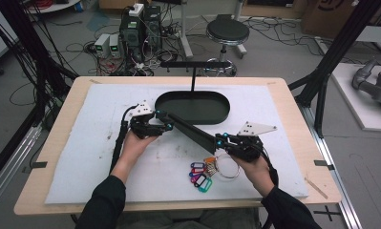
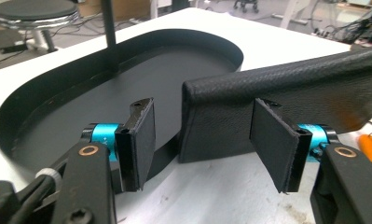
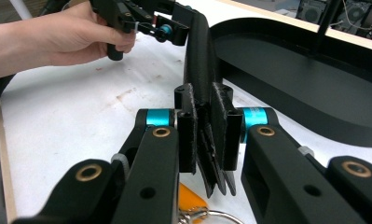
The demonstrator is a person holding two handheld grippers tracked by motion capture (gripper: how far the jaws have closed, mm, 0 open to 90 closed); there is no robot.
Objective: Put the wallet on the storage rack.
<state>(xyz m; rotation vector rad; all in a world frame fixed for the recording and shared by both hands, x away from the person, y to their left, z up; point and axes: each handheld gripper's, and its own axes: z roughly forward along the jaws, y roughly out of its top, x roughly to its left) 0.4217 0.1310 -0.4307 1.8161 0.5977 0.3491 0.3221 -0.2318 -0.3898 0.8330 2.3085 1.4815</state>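
A long black leather case [image 1: 192,129] lies slantwise on the white mat, in front of the black oval tray [image 1: 197,119]. My right gripper [image 1: 219,140] is shut on its near end; in the right gripper view the pads [image 3: 187,126] squeeze the case [image 3: 200,51] flat. My left gripper [image 1: 162,122] is open at the far end. In the left gripper view the case's end [image 2: 216,121] stands between the spread jaws [image 2: 207,144] and touches neither pad. The left gripper [image 3: 167,28] and the hand holding it are at the top of the right gripper view.
A key ring [image 1: 227,167] with several coloured tags [image 1: 201,175] lies on the mat near my right hand; an orange tag [image 3: 190,196] sits under the right jaws. A T-shaped black stand [image 1: 194,67] rises from the tray's back. The tray wall [image 2: 48,88] is just beyond the left jaws.
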